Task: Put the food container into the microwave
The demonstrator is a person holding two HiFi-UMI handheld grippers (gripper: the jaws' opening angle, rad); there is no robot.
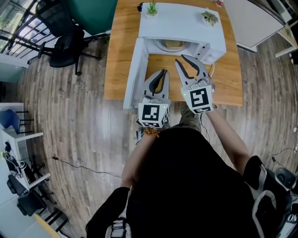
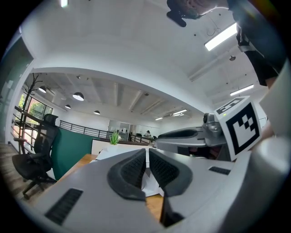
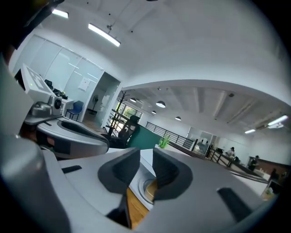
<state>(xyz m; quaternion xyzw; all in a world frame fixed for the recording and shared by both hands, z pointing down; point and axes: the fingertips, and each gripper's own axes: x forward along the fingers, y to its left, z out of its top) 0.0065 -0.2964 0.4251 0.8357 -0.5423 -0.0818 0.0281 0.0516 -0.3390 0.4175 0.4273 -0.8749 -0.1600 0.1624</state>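
White microwave (image 1: 186,23), door (image 1: 132,72) open, holds the food container (image 1: 174,44).

Looking steeply down onto a wooden table (image 1: 122,51) standing on a grey-brown plank floor (image 1: 70,121). Showing a small left potted plant (image 1: 152,8) and a small right potted plant (image 1: 210,17), well apart at the table's far end. Taking in a black office chair (image 1: 65,44) near the table's far left corner, beside a green partition (image 1: 93,14). Catching a thin dark cable (image 1: 79,166) trailing across the floor at lower left. Picking up long ceiling lights (image 2: 220,36) glowing overhead.
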